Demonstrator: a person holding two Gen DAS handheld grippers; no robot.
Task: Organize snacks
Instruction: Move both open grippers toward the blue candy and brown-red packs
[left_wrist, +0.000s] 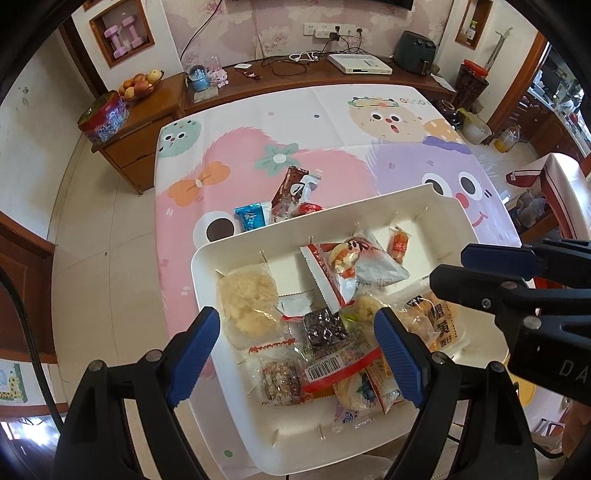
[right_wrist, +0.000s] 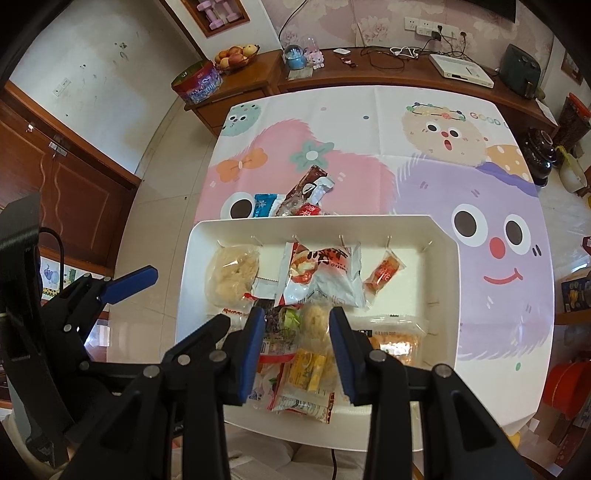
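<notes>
A white tray (right_wrist: 448, 266) heaped with wrapped snacks (right_wrist: 321, 273) sits near the worktop's (right_wrist: 369, 122) front edge, more packets (right_wrist: 295, 201) lying at its 12 o'clock. The left gripper (left_wrist: 295, 350) hangs over it, jaws released wide. The right gripper's (right_wrist: 297, 350) narrower jaws frame the pile; whether they pinch anything cannot be told.

Floral wallpaper (left_wrist: 236, 33), wooden sideboard (left_wrist: 332, 74), pale tiled floor (left_wrist: 103, 258)
</notes>
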